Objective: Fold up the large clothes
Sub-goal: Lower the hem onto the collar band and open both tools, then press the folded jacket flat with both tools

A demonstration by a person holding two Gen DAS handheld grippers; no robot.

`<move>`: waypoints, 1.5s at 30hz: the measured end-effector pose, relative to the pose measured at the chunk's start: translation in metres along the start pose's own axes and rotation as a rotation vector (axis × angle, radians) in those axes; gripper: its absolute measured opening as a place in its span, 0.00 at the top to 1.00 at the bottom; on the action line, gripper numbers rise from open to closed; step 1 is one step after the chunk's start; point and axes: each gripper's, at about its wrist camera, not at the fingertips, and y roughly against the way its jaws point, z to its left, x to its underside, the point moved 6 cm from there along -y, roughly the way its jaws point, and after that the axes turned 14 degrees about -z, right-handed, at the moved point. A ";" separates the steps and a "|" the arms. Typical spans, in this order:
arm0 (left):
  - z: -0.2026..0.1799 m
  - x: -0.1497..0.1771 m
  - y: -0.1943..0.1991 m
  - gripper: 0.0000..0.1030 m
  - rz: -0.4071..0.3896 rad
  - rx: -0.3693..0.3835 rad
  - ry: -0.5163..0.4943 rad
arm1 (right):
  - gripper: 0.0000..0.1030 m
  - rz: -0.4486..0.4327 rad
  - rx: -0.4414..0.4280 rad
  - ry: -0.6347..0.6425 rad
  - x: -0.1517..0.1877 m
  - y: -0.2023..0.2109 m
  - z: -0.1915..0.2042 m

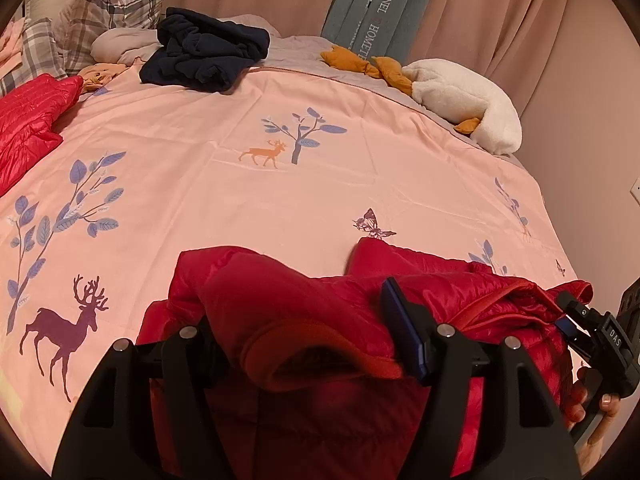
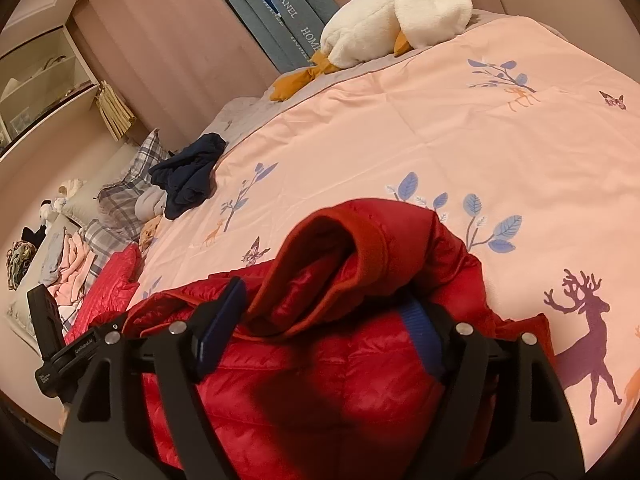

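A red quilted down jacket [image 1: 460, 280] lies bunched at the near edge of the pink bedspread [image 1: 240, 200]. In the left wrist view a folded sleeve with an orange-red cuff [image 1: 304, 344] rests between the jaws of my left gripper [image 1: 308, 320]. The jaws stand wide apart; the right blue pad [image 1: 404, 336] shows clear of the fabric and the left pad is hidden under it. In the right wrist view the jacket [image 2: 320, 380] fills the foreground. Its other cuff [image 2: 360, 240] rises between the spread blue pads [image 2: 222, 328] of my right gripper [image 2: 324, 304], which is open.
A second red jacket [image 1: 28, 124] lies at the left. A navy garment [image 1: 204, 52], plaid pillows [image 1: 108, 12] and a white goose plush [image 1: 464, 100] sit along the far side. Curtains hang behind; a shelf unit [image 2: 40, 72] stands at the left.
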 end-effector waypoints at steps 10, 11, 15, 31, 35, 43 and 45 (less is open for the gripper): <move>0.001 -0.009 0.008 0.12 -0.060 -0.004 -0.010 | 0.16 -0.046 0.032 -0.021 -0.012 0.003 -0.008; 0.003 -0.011 0.009 0.09 -0.067 -0.013 -0.011 | 0.15 -0.049 0.035 -0.021 -0.012 0.003 -0.008; 0.011 -0.017 0.014 0.01 -0.104 -0.059 -0.030 | 0.15 -0.066 0.069 -0.026 -0.015 0.006 -0.016; -0.014 -0.017 -0.011 0.01 -0.059 -0.011 -0.109 | 0.15 -0.017 0.102 0.169 -0.014 -0.023 0.015; -0.007 -0.005 -0.040 0.01 0.030 -0.058 -0.123 | 0.15 0.072 0.113 0.176 -0.002 -0.053 0.011; 0.010 0.018 -0.061 0.01 0.122 -0.076 -0.122 | 0.11 0.206 0.099 0.125 0.023 -0.082 -0.002; 0.010 0.018 -0.062 0.01 0.129 -0.078 -0.121 | 0.11 0.214 0.096 0.112 0.024 -0.084 -0.004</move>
